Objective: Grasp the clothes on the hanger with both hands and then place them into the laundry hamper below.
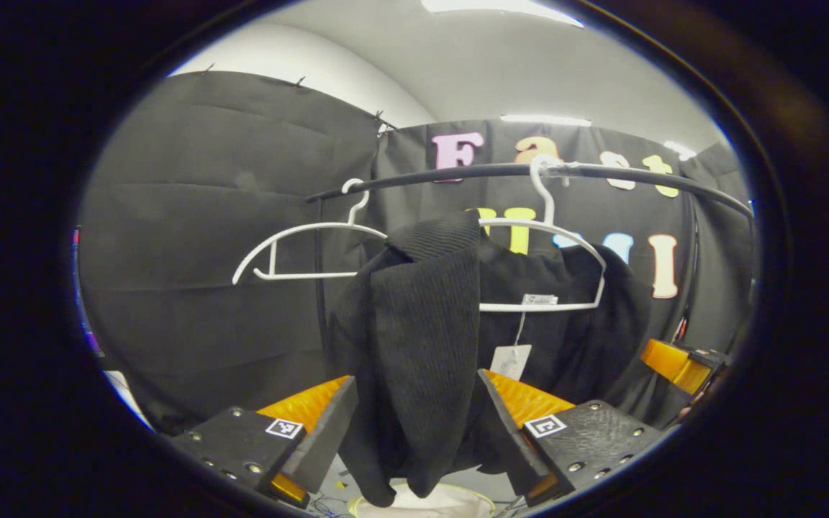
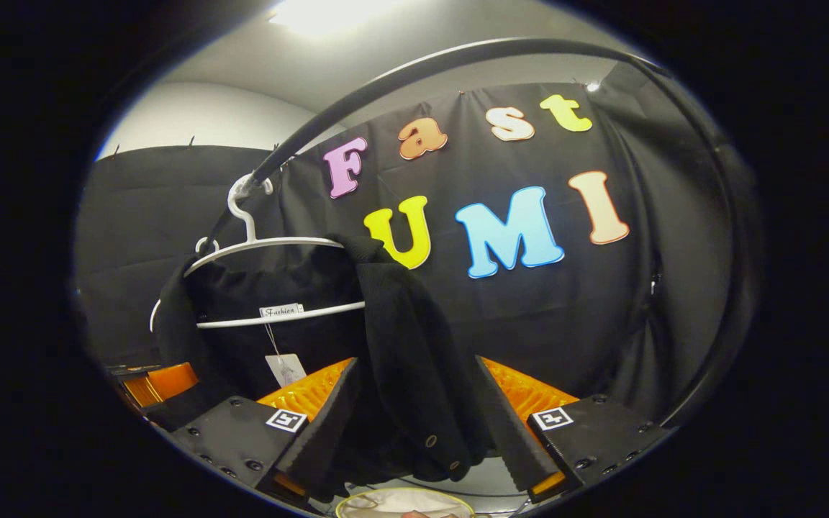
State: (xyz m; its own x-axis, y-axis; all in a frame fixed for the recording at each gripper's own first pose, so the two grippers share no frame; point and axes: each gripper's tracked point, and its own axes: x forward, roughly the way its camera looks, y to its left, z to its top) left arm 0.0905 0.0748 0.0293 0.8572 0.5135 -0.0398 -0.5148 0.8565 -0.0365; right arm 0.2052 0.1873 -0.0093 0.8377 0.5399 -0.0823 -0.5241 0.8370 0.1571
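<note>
Black garment [image 1: 414, 338] hangs on white hanger [image 1: 565, 237] between each open claw's fingers.

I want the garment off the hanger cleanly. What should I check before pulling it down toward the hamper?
1. Left tongs around a fold of the black knitted garment: ok; firm pinch: cannot tell.
2. Right tongs around another fold: ok; pinch: cannot tell.
3. Garment free of the white wire hanger: not ok, draped over it.
4. Hanger hooked on the black rail: ok.
5. Pale hamper rim underneath: ok.
</note>
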